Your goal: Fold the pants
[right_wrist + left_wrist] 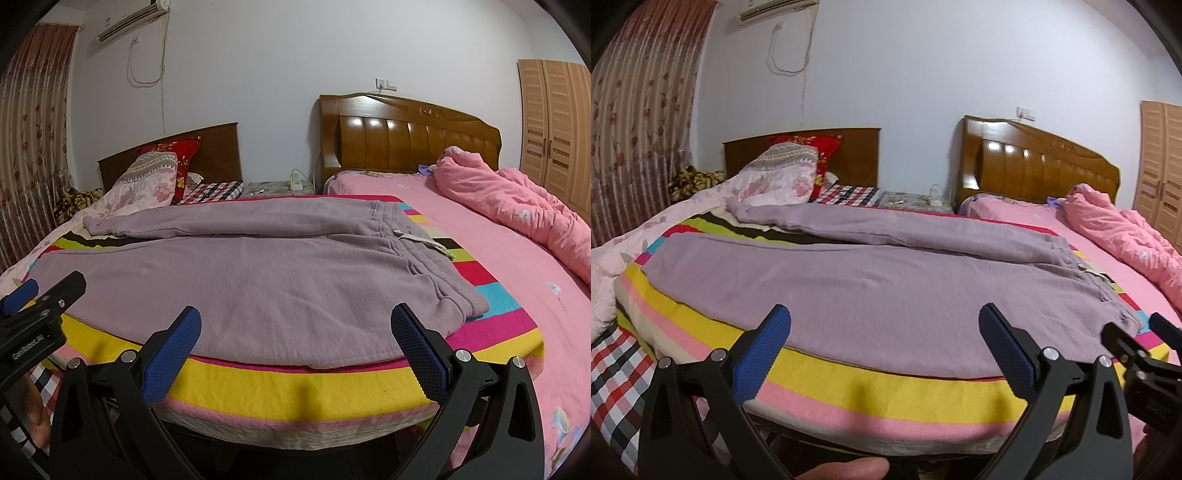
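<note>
Lilac sweatpants (879,280) lie spread flat on a striped multicolour blanket (871,384), waistband to the right, legs running left. They also show in the right wrist view (258,280), with the waistband (402,236) and a pale drawstring on the right. My left gripper (884,347) is open and empty, just short of the pants' near edge. My right gripper (295,347) is open and empty at the near edge too. The right gripper shows at the right of the left wrist view (1137,354); the left gripper shows at the left of the right wrist view (40,306).
The blanket (332,391) covers a bed's foot. A pink bed (480,251) with a crumpled pink quilt (517,210) lies to the right. Pillows (783,173) and a floral quilt (628,258) lie at the left. Wooden headboards (406,144) stand behind, a wardrobe (554,129) at far right.
</note>
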Available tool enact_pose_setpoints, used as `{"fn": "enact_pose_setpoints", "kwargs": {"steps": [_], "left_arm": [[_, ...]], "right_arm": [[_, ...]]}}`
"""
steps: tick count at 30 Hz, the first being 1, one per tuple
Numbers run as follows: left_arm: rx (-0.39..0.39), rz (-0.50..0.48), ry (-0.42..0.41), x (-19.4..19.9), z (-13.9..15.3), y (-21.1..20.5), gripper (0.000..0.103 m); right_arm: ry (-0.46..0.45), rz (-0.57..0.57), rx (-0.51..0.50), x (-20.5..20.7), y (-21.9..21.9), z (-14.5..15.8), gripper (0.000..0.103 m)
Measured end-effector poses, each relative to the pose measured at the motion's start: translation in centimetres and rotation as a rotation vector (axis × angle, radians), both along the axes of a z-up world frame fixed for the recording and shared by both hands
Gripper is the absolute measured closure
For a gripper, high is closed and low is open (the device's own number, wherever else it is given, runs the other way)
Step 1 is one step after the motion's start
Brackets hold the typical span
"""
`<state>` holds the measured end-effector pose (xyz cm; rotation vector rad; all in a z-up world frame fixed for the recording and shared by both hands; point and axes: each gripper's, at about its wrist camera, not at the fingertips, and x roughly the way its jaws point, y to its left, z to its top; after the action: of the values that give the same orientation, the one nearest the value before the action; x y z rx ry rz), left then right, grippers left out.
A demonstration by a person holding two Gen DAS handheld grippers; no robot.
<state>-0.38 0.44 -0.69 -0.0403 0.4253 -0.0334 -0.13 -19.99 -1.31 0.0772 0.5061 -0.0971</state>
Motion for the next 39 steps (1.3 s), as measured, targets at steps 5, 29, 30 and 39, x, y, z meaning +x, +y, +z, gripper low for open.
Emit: {"fn": "enact_pose_setpoints", "kwargs": {"steps": [5,29,30,39], "left_arm": [[-0.077,-0.101,0.025,-0.2,-0.3,0.2,0.001],[0.131,-0.403,0.494,41.2,1.2,2.0,0.002],[0.141,-0.421,0.522,43.2,0.4,2.0,0.002],[0.234,-0.729,0.522,52.5,-3.0,-0.5,0.006]], "right_arm": [[-0.017,0.011,-0.014,0.7,-0.8,0.2,0.004],[0.482,0.443,-0.087,45.8,-13.7,-2.9,0.004],[0.491,0.455,-0.083,46.7,-13.7,-3.1,0.004],[0.594,0.675,-0.026,51.4,-14.0,-5.4,0.05]]}}
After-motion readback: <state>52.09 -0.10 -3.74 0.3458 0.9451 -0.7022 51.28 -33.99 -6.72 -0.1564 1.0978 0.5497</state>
